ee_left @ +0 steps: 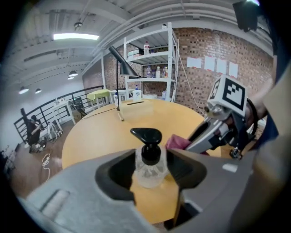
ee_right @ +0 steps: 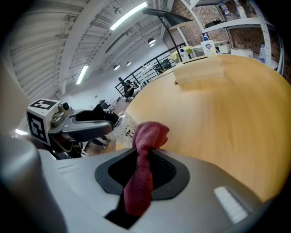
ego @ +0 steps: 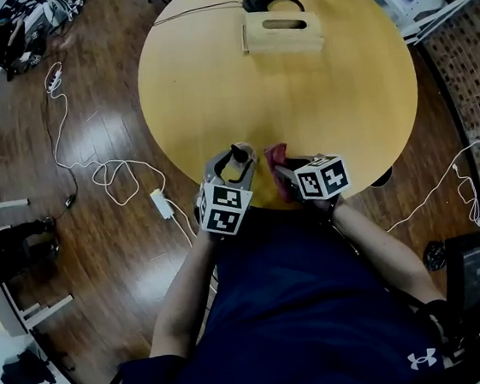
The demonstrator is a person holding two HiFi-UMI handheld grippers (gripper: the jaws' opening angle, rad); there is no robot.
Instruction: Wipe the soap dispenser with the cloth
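Soap dispenser is clamped by the left gripper, pump up; cloth is pinched in the right gripper just to its right, so leftward wiping's needed, probably.

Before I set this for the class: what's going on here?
A person at the near edge of a round wooden table works with a gripper in each hand. The left gripper is clamped on a clear soap dispenser with a black pump. The right gripper pinches a red cloth, held right beside the dispenser. Whether the two touch isn't clear.
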